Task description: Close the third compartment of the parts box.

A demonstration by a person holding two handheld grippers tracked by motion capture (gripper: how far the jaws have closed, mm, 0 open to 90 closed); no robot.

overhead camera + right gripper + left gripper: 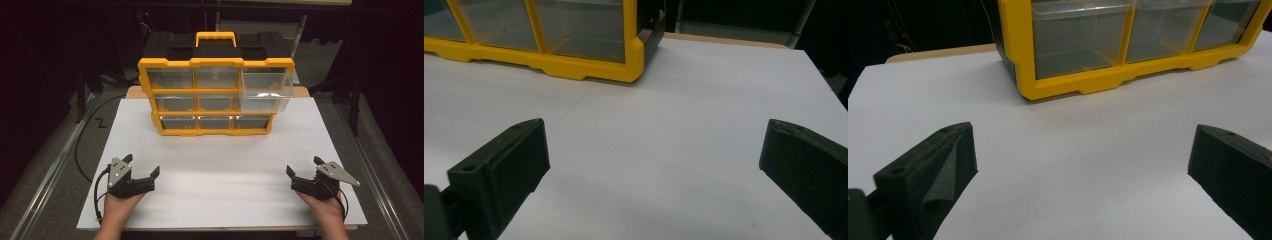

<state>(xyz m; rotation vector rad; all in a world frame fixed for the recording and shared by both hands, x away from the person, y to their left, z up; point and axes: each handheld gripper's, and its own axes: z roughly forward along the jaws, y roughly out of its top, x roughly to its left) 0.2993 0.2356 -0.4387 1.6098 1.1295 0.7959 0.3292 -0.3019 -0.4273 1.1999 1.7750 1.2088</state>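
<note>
The clear drawer point(265, 90) at the top right of the yellow drawer box point(216, 97) sticks out toward you, while the other drawers sit flush in their slots. The box stands at the far middle of the white table point(225, 165), well apart from both of your hands. The drawer looks like thin, hard, see-through plastic, so it is likely light and a bit slippery, and it looks empty. A good place to touch it is the flat front wall, or the top rim if you want to pinch it. Push or pull it straight, because a crooked drawer may jam in its slot. The box itself looks light too, so it may slide back if you push hard; its yellow handle point(215, 38) on top and its black back are places to steady it. Your left gripper point(145, 167) rests near the left front of the table with its jaws wide apart and nothing in them. Your right gripper point(304, 169) rests near the right front, jaws spread wide and empty too. Nothing lies on the table between your grippers and the box.
</note>
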